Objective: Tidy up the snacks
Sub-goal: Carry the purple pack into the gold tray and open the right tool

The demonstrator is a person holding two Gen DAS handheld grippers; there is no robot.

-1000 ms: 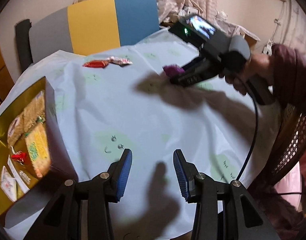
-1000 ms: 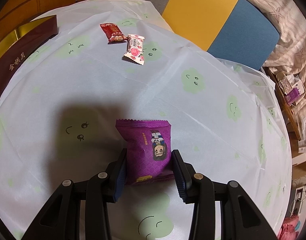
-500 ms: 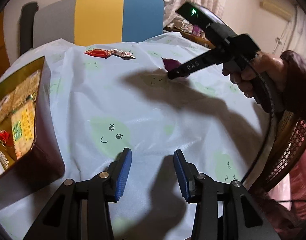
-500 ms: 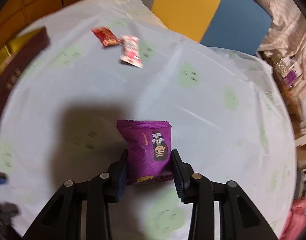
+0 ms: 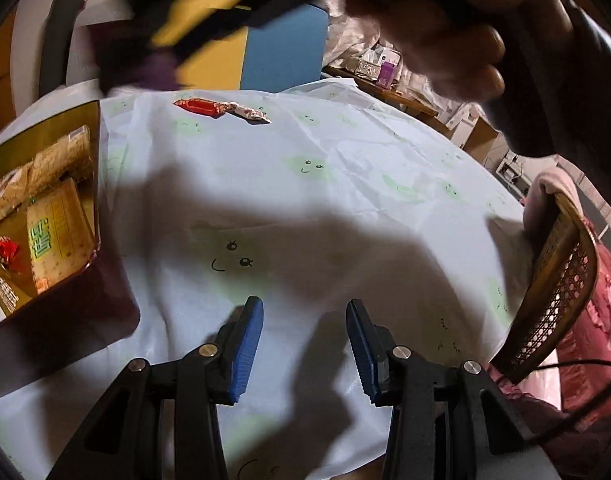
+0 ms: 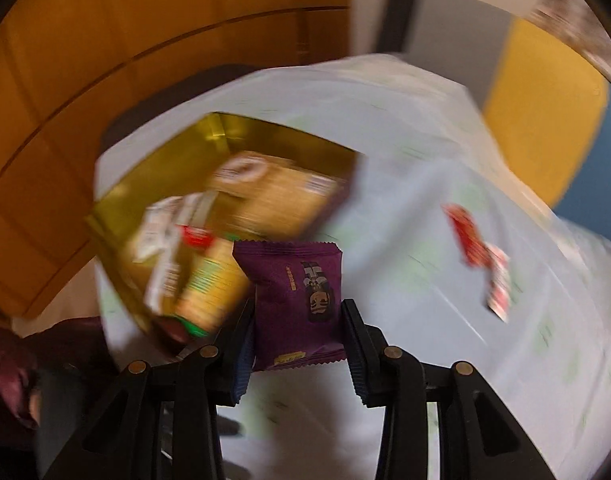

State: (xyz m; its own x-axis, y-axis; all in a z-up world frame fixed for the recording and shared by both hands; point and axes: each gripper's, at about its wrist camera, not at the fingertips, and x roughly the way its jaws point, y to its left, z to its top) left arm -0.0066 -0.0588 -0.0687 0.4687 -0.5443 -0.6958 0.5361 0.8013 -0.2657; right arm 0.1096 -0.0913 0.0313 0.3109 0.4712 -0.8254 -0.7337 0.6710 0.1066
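Observation:
My right gripper (image 6: 295, 344) is shut on a purple snack packet (image 6: 297, 300) and holds it in the air just right of the gold-lined box (image 6: 225, 216) that holds several snacks. In the left wrist view the right gripper passes blurred across the top, with the purple packet (image 5: 153, 68) above the box (image 5: 41, 208). My left gripper (image 5: 303, 344) is open and empty, low over the tablecloth. A red snack (image 5: 197, 106) and a pink-white snack (image 5: 247, 112) lie together at the table's far side; they also show in the right wrist view (image 6: 469, 236), (image 6: 499, 288).
The round table has a pale cloth with green faces (image 5: 305, 168). A grey, yellow and blue chair (image 5: 281, 52) stands behind it. A wicker chair (image 5: 553, 288) is at the right edge. Orange wood panelling (image 6: 105, 60) lies beyond the box.
My right gripper has swung left with the purple packet, from mid-table to beside the box. My left gripper stays open and has shifted a little; its view has tilted.

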